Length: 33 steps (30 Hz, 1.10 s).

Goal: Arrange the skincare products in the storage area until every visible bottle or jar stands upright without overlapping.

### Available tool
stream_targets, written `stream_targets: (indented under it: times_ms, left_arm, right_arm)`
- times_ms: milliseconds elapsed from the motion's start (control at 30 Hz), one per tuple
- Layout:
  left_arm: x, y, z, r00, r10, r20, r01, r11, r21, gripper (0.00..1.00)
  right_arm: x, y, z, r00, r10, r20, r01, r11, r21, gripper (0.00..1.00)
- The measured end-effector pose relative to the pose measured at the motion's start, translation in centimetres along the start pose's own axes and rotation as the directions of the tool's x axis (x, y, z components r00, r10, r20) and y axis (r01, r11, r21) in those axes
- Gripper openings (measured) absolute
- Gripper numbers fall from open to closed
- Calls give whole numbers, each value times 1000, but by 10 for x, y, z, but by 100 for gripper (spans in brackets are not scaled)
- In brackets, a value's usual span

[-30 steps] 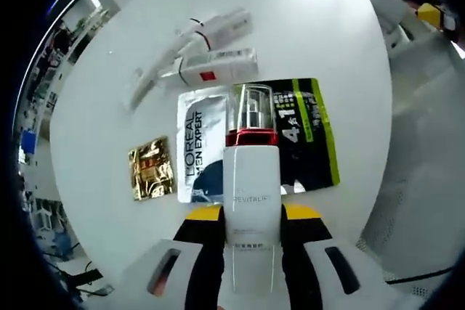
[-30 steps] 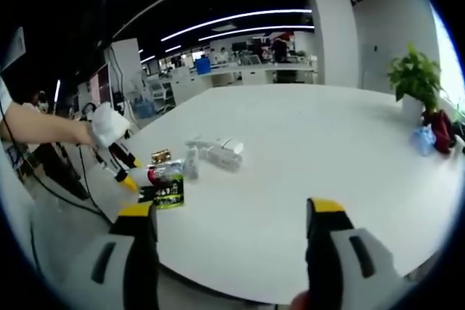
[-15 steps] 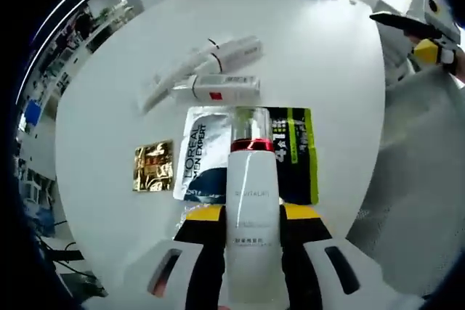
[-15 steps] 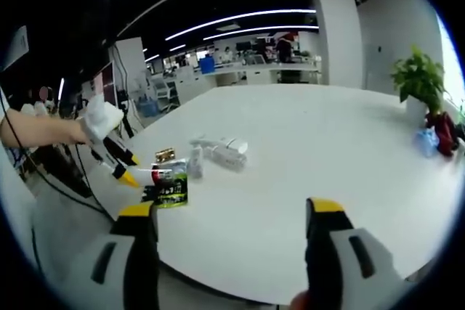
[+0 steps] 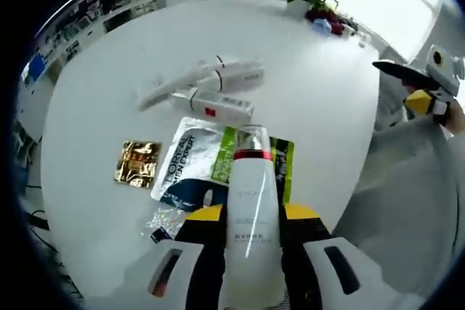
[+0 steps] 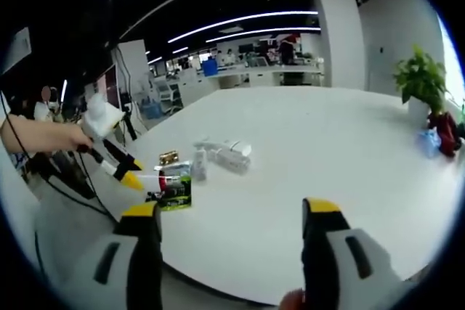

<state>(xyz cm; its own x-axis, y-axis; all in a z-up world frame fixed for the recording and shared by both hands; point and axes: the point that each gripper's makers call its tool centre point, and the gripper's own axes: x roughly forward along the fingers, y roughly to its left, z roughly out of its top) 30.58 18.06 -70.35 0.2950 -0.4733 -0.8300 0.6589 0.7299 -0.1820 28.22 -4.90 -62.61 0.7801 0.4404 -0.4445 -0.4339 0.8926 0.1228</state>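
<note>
Left gripper [image 5: 251, 223] grips a white pump bottle [image 5: 251, 208] between its yellow-tipped jaws, the bottle's red collar and clear cap pointing away from the camera. The bottle is lifted off the white table [image 5: 102, 107], above the near edge. In the right gripper view the same bottle [image 6: 156, 178] hangs just off the table's edge, held by the left gripper [image 6: 131, 178] in a person's hand [image 6: 73, 136].

Under the bottle on the table lie two flat sachets: a white and dark blue one marked L'OREAL [image 5: 185, 172] and a black and green one [image 5: 283, 168], side by side and partly overlapping. A gold foil packet [image 5: 136, 163] lies just left of them, apart from them. A small crumpled clear wrapper [image 5: 166, 219] sits near the table edge. Beyond the sachets lie three white tubes on their sides: one with a red square [image 5: 214, 103] nearest, and two more [image 5: 218, 74] close behind it.

Right gripper [image 6: 232, 215] stands wide apart with nothing between its jaws, near the table's rim. It appears too in the left gripper view [image 5: 421, 92]. A potted plant [image 6: 421, 81] stands at the far side.
</note>
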Motion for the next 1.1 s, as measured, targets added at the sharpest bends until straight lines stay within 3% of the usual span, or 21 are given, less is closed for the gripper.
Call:
stream_targets:
  times_ms: [200,333,400,467,533,567,600,633,667,700,733,767,800,833,933,1000,1067,1100]
  left_arm:
    - [3,-13,1,1000,-10,21,11,1000,-26,25]
    - [6,-17,3,1000,-8,27,9,999,-31,25]
    - [8,-21,7,999,-18,48,20,998,-54,25]
    - [8,-29,12,997,-30,75,35,997,-68,24]
    - [8,-36,15,995,-40,89,47,996,-72,24]
    - [9,-39,15,995,-45,92,52,996,-75,24]
    - [9,-41,15,995,-47,92,54,996,-75,24]
    - [10,-43,14,995,-49,90,55,996,-72,24]
    - [13,-42,14,995,-51,85,57,996,-69,24]
    - [14,-42,13,995,-52,81,57,996,-68,24]
    - [14,-43,11,996,-56,76,61,996,-70,24]
    - [14,-43,11,995,-58,76,63,995,-72,24]
    - [14,-44,11,995,-60,80,66,995,-74,24]
    - [14,-44,12,995,-61,81,67,995,-76,24]
    - [14,-47,11,994,-67,83,73,995,-75,24]
    - [14,-50,11,994,-68,83,74,995,-71,24]
    - [15,-53,11,994,-75,83,81,994,-69,25]
    - [15,-55,10,994,-78,83,84,994,-67,25]
  right_arm:
    - [1,6,0,999,51,-13,-50,996,69,75]
    - [8,18,8,994,110,22,-112,975,192,75]
    - [14,32,11,988,148,38,-153,948,279,73]
    - [24,48,18,976,199,93,-220,879,422,70]
    - [36,64,14,964,244,107,-259,765,589,67]
    - [44,73,2,961,270,63,-244,714,657,65]
    - [50,77,-9,962,273,20,-211,692,691,62]
    - [57,83,-26,959,278,-43,-156,652,742,60]
    - [61,87,-30,958,285,-43,-146,608,780,61]
    - [69,94,-35,954,298,-28,-140,527,838,63]
    - [73,100,-39,949,313,-30,-130,476,870,63]
    - [77,108,-47,942,332,-42,-105,412,905,62]
    - [80,113,-52,941,334,-46,-87,373,924,60]
    - [80,123,-50,940,337,-49,-79,356,931,59]
    - [91,132,-56,936,350,-43,-91,356,930,56]
    - [97,135,-52,928,373,-15,-116,326,938,52]
    - [105,129,-52,930,368,1,-121,304,945,50]
    - [104,132,-52,930,367,-1,-119,304,945,50]
